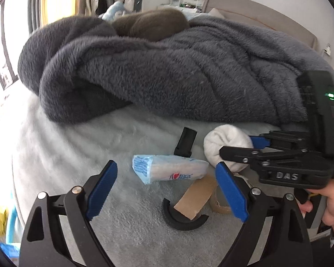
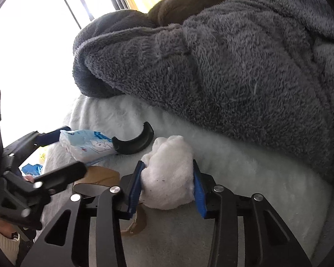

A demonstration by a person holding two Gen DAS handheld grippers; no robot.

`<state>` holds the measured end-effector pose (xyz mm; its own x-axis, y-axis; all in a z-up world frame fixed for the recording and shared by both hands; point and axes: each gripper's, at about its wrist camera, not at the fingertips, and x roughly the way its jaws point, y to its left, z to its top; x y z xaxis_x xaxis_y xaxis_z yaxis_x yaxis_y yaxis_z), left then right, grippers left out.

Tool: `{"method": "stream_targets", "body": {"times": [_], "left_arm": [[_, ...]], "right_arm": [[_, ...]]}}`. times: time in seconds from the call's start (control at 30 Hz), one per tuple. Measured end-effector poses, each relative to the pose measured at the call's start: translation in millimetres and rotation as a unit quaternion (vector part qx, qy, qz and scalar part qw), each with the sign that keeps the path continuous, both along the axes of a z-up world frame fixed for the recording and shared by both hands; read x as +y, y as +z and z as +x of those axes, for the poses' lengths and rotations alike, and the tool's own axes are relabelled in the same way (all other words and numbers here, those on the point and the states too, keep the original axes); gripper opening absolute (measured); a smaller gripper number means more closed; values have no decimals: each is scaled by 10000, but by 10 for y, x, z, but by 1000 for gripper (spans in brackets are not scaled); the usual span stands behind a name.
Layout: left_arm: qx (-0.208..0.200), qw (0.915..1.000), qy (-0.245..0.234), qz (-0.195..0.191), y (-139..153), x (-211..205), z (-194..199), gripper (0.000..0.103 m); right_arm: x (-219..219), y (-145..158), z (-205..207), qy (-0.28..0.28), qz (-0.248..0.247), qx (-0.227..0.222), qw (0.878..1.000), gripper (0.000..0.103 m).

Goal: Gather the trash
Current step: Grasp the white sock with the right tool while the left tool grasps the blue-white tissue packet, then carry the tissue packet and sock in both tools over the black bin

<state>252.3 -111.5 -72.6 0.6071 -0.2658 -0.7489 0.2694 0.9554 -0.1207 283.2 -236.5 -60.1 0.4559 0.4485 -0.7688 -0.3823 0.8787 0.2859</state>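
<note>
A crumpled white cloth wad (image 2: 169,175) sits between the blue pads of my right gripper (image 2: 167,187), which is shut on it; it also shows in the left wrist view (image 1: 227,146). My left gripper (image 1: 167,189) is open and empty over a blue-and-clear plastic wrapper (image 1: 167,170), which also shows in the right wrist view (image 2: 86,144). Near it lie a brown cardboard strip (image 1: 196,197), a black curved plastic piece (image 1: 182,218), a small black clip (image 1: 186,142) and a roll of tape (image 1: 219,204).
All lies on a pale fleece bed cover (image 1: 89,151). A big rumpled grey blanket (image 1: 178,73) rises behind, with a brown cushion (image 1: 153,23). The bed edge falls off to the left, toward a bright window (image 2: 33,44).
</note>
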Motion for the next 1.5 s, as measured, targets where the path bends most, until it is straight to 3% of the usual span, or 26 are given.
{"method": "stream_targets", "body": {"times": [0.2,0.33,0.47,0.63,0.87,1.27,1.5], "left_arm": [[138,9998,133,-63,-18,25,55,83],[247,9997,77,-53,-57,14,74,70],[268,9996,52,-104,-48,11,55,63],[227,9996,32,-157,-2,69,-23,62],[78,9981,276,-549,115,305,-180,62],[-288,9974,490,-446,345,745,-687,61],[-261,9968,606,-441,327,999,-955,61]], "right_arm": [[-122,78,-35,-126,52,-147,9998,41],[-180,153,-67,-159,40,-211,9996,41],[-195,239,-88,-176,52,-271,9995,41],[-169,394,-156,-200,86,-395,9990,41],[-37,499,-282,-202,100,-513,9984,41],[421,717,-599,-43,210,-675,9975,41],[680,737,-854,93,221,-720,9971,41]]}}
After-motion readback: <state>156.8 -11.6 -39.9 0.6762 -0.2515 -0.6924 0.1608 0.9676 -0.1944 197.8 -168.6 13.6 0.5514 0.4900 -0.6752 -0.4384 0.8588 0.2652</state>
